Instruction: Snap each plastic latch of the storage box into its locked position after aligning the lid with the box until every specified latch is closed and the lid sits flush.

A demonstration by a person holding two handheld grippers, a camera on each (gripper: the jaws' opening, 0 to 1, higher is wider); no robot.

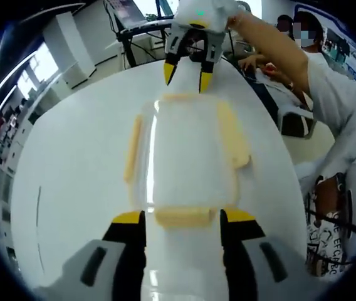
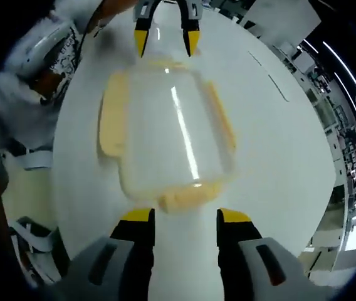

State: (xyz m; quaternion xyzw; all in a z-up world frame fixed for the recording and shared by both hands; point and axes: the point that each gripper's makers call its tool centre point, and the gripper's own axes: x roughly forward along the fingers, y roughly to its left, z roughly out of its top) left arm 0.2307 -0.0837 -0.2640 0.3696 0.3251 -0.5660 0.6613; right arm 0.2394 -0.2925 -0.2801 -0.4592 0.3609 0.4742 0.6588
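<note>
Yellow-tipped left tool (image 1: pixel 183 216) and right tool (image 2: pixel 182 215) stand released, facing across the storage box (image 1: pixel 187 153).

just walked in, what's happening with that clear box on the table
A person is working a clear storage box with yellow latches on a white table, one gripper at each end. The left gripper sits open at the near latch; the right gripper faces it from the opposite end, also open. One side latch looks flared outward, apparently not snapped.
</note>
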